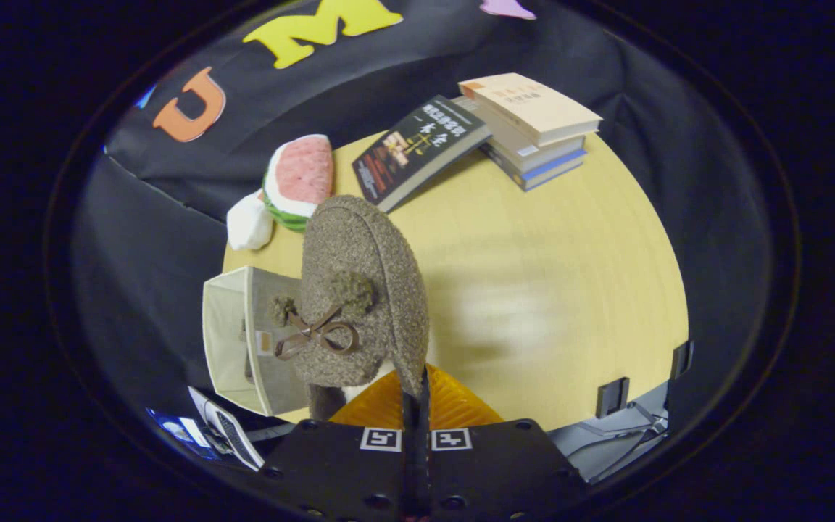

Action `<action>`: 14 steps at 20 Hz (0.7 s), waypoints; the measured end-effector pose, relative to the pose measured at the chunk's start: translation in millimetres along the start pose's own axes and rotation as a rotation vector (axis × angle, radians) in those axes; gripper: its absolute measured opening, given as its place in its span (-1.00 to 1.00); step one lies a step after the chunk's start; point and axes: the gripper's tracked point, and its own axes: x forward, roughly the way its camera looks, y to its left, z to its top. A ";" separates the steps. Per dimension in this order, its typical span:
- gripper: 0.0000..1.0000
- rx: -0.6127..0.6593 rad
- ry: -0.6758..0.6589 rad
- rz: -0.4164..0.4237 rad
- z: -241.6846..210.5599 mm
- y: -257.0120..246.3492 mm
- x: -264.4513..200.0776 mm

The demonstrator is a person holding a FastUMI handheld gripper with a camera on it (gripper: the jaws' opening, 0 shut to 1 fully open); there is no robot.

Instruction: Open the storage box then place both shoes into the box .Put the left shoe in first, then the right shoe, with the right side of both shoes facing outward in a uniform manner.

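A brown fuzzy shoe (359,290) with a bow and pom-poms hangs above the table, toe pointing away from me. My gripper (415,395) is shut on the shoe's rim at its heel side, the fingers pressed together on the edge. Just left of the shoe stands the storage box (225,330), pale beige, its opening facing the shoe. Something small shows inside the box; I cannot tell what it is. The shoe hides part of the box's mouth.
A watermelon-slice plush (300,181) and a white soft object (249,221) lie beyond the box. A dark book (417,148) leans on a stack of books (533,130) at the table's far side. The round wooden table (548,290) extends to the right.
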 end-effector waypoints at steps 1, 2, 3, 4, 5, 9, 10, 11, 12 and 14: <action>-0.99 -0.021 0.001 0.009 -1.7 21.6 0.6; -0.99 -0.041 0.007 0.019 -4.1 43.5 0.7; -0.99 -0.054 0.013 0.028 -6.4 64.6 1.5; -0.99 -0.066 0.020 0.035 -9.3 85.6 3.0; -0.99 -0.081 0.028 0.039 -12.4 106.0 5.6; -0.99 -0.140 0.069 0.057 -29.2 179.7 26.6; -0.99 -0.147 0.083 0.060 -34.7 195.9 33.3; -0.99 -0.152 0.097 0.056 -40.0 209.0 41.4; -0.99 -0.158 0.109 0.046 -44.2 219.6 50.8; -0.99 -0.156 0.123 0.013 -52.6 235.8 70.2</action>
